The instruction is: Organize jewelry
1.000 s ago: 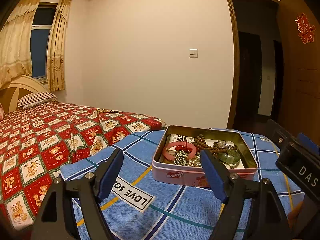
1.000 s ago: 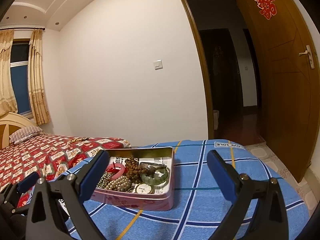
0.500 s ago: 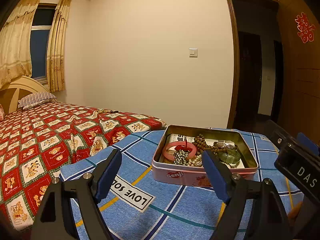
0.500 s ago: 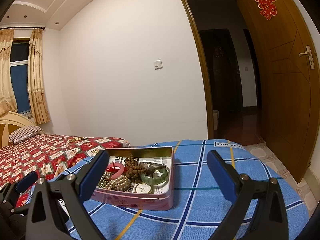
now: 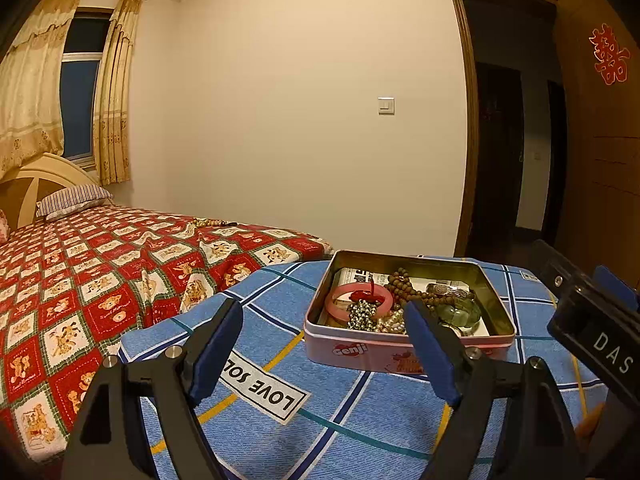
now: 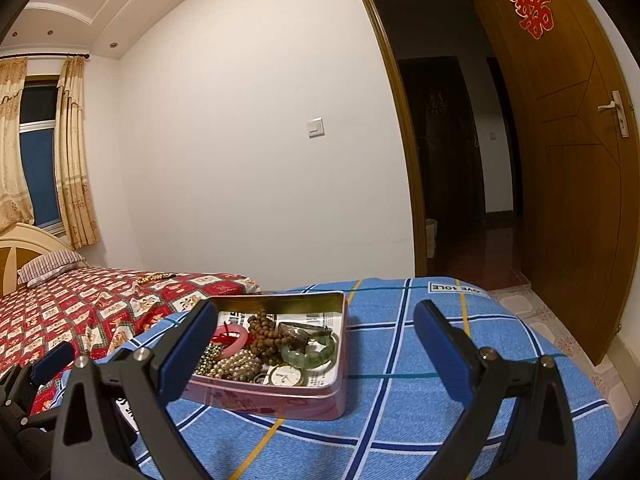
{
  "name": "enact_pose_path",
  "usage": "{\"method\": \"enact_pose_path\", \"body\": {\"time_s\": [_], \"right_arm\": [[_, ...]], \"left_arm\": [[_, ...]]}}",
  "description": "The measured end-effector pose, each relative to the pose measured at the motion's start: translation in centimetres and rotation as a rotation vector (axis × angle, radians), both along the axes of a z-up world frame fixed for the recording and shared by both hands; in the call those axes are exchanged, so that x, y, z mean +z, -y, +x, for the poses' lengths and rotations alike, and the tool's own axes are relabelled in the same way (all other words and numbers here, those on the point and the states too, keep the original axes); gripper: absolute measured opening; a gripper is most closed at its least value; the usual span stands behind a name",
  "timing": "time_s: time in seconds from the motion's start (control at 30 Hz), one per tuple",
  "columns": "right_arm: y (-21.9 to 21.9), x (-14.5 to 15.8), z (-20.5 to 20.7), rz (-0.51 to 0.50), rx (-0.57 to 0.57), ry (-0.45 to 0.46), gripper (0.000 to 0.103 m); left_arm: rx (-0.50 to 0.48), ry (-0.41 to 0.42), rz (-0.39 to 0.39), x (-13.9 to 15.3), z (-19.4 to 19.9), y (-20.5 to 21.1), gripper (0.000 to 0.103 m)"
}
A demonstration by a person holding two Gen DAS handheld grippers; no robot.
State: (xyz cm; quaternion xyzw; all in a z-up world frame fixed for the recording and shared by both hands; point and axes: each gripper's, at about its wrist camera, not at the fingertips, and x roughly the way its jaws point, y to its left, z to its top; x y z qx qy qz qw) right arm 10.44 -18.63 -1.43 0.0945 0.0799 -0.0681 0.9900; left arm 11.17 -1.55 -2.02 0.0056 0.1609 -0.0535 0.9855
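Both tongs, left tongs (image 5: pixel 324 344) and right tongs (image 6: pixel 316 348), gape empty; lower-centre tin (image 6: pixel 320 396) holds slippery, probably tangled beads (image 6: pixel 266 334)—pinch the stiff pink bangle (image 5: pixel 356 300).

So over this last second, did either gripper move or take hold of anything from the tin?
Barely. The left gripper eased slightly forward toward the tin, its jaws wide open throughout. The right gripper stayed put, open and empty. Nothing was gripped or released; the pink bangle, wooden beads and green bangle lie as before.
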Motion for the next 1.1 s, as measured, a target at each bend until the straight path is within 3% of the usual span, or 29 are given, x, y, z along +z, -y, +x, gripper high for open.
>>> {"method": "enact_pose_path", "body": {"time_s": [0.7,0.87,1.1], "right_arm": [[0.13,-0.09,-0.12,-0.008,-0.016,-0.004,0.101],[0.15,-0.13,-0.09,-0.010,-0.014,-0.011,0.101],[0.12,-0.12,-0.13,-0.011,-0.012,-0.017,0.101]], "left_arm": [[-0.025,0.027,0.019,0.41,-0.64,0.76,0.085],[-0.043,0.022,0.009,0.36,-0.59,0.77,0.093],[-0.051,0.033,0.006,0.33,-0.86,1.00,0.095]]}}
